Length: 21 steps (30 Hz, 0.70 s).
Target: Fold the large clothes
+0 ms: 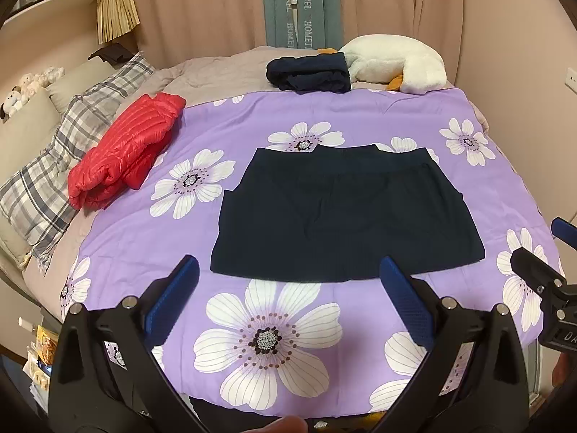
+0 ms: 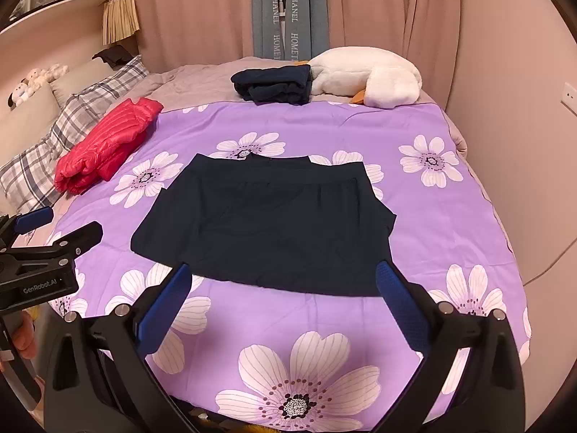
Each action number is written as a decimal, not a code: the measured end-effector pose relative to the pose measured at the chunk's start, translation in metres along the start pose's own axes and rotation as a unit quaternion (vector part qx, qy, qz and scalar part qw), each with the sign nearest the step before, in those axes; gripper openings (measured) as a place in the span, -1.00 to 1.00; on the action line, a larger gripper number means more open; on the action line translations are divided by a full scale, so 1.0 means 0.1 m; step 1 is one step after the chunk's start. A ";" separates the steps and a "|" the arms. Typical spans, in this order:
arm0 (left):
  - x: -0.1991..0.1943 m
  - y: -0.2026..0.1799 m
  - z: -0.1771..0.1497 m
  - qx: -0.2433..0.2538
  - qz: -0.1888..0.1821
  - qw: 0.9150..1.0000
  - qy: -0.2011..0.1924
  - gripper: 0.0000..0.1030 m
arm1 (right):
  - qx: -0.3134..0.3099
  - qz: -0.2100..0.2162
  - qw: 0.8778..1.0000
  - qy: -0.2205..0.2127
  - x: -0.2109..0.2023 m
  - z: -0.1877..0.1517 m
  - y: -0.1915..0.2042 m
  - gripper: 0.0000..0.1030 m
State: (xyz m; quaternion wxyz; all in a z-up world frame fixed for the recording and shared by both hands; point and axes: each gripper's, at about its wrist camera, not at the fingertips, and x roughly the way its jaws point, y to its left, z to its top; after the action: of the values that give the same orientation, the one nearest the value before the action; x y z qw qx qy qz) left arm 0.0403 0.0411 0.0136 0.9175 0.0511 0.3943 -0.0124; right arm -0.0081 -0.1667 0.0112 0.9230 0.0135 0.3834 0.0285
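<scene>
Both claws spread wide and empty: left gripper [image 1: 288, 274], right gripper [image 2: 285, 281], held above the quilt [image 1: 324, 324] just short of the near hem. The garment [image 1: 342, 216], dark and partly folded, lies flat mid-quilt. Judged step: between folds; next, pinch the two near corners and carry them toward the waistband. Beyond: red jacket [image 1: 126, 148], a folded dark pile [image 1: 310, 72].

Both wrist views face forward over bed foot, side by side, sharing dark garment [image 1: 346, 213] [image 2: 267, 223] mid-frame.
</scene>
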 end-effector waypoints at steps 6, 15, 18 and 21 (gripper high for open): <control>0.01 -0.02 -0.03 0.004 0.002 1.000 0.000 0.96 | 0.000 0.002 1.000 0.001 0.01 0.00 0.01 0.97; 0.01 -0.03 -0.02 0.004 0.003 1.000 0.000 0.96 | 0.001 0.002 1.000 0.003 0.02 0.00 0.00 0.97; 0.02 -0.02 -0.03 0.004 0.002 1.000 0.001 0.96 | 0.001 0.003 1.000 0.003 0.03 0.00 0.01 0.97; 0.03 -0.02 -0.04 0.004 0.002 1.000 0.001 0.96 | 0.001 0.003 1.000 0.003 0.03 0.00 0.01 0.97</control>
State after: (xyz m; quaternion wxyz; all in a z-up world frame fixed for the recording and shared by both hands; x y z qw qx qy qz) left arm 0.0393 0.0394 0.0090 0.9167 0.0556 0.3955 -0.0118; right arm -0.0066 -0.1655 0.0092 0.9218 0.0156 0.3860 0.0307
